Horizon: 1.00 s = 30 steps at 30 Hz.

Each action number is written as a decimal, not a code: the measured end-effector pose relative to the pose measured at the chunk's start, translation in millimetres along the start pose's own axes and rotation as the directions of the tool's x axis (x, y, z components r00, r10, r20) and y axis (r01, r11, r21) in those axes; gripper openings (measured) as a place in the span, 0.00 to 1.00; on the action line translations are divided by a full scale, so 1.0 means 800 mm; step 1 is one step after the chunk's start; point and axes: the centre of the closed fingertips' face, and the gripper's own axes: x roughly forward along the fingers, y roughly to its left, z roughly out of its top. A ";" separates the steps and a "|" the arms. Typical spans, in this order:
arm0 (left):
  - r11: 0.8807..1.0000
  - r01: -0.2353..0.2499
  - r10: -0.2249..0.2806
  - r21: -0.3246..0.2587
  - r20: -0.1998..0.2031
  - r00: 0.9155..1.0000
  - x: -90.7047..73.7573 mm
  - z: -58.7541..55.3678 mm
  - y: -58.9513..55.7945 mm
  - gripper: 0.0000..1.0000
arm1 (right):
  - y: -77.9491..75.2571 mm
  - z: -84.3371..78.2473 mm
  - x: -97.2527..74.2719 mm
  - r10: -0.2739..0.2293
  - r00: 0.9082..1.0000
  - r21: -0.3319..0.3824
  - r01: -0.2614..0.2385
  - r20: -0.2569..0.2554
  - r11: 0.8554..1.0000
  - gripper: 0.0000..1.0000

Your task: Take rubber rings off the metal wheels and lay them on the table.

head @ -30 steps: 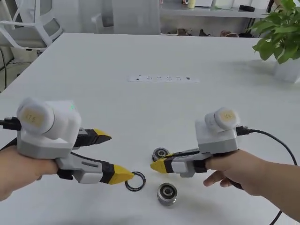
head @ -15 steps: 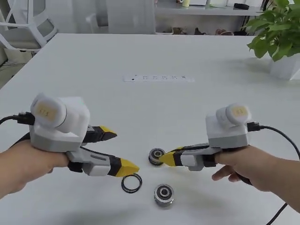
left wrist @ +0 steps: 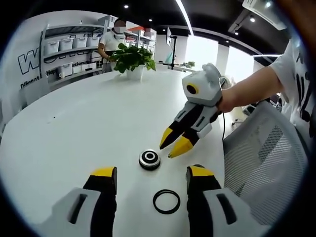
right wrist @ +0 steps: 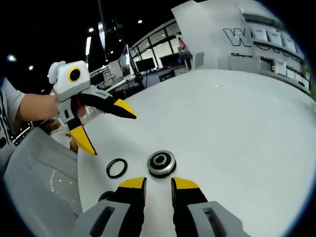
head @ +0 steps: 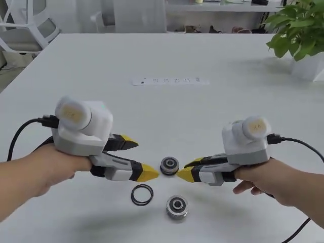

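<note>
Two metal wheels stand on the white table (head: 167, 116). One wheel (head: 169, 165) (left wrist: 149, 159) (right wrist: 161, 164), dark-rimmed, sits between the two grippers. The second wheel (head: 177, 206) is nearer to me. A loose black rubber ring (head: 142, 194) (left wrist: 166, 201) (right wrist: 116, 168) lies flat to its left. My left gripper (head: 139, 157) (left wrist: 150, 177) is open, its lower tip just left of the first wheel and above the ring. From the other side, my right gripper (head: 188, 169) (right wrist: 159, 185) points at that wheel with a narrow gap between its jaws, holding nothing.
A white power strip (head: 169, 81) lies farther back at the table's middle. At the far right corner stands a potted plant (head: 296, 30) (left wrist: 131, 57), with a person (left wrist: 111, 42) behind it. Cables trail from both grippers toward me. A white chair (head: 25, 25) is beyond the far left edge.
My left gripper has moved from beside the loose ring up and right toward the wheel between the grippers. The ring and both wheels stay put. The head camera shifted.
</note>
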 end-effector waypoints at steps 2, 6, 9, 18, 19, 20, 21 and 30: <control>1.000 0.003 -0.003 -0.005 -0.005 1.000 0.004 -0.002 0.003 0.51 | -0.001 0.000 0.002 -0.002 1.000 -0.018 0.002 0.002 1.000 0.19; 1.000 0.005 -0.005 -0.006 -0.014 1.000 0.013 -0.004 0.003 0.50 | -0.005 0.001 0.004 -0.010 1.000 -0.048 0.010 0.003 0.999 0.20; 1.000 0.009 -0.009 -0.014 -0.015 1.000 0.018 -0.004 0.003 0.48 | -0.006 0.003 0.007 -0.010 1.000 -0.055 0.010 0.013 0.998 0.20; 0.999 0.020 -0.020 -0.032 -0.023 1.000 0.036 -0.006 0.005 0.42 | -0.005 0.002 0.018 -0.004 1.000 -0.091 0.005 0.012 0.996 0.20; 0.999 0.022 -0.023 -0.034 -0.023 0.999 0.038 -0.006 0.005 0.41 | -0.005 0.002 0.019 -0.003 1.000 -0.094 0.004 0.010 0.996 0.20; 0.999 0.024 -0.025 -0.036 -0.025 0.999 0.041 -0.006 0.005 0.41 | -0.005 0.001 0.020 -0.004 1.000 -0.097 0.004 0.008 0.995 0.20; 0.999 0.026 -0.027 -0.037 -0.026 0.999 0.043 -0.006 0.005 0.40 | -0.006 0.001 0.020 -0.007 1.000 -0.105 0.008 0.007 0.994 0.20; 0.999 0.040 -0.041 -0.035 -0.039 0.998 0.059 -0.006 0.001 0.31 | -0.008 0.003 0.023 -0.009 1.000 -0.121 0.011 0.016 0.993 0.19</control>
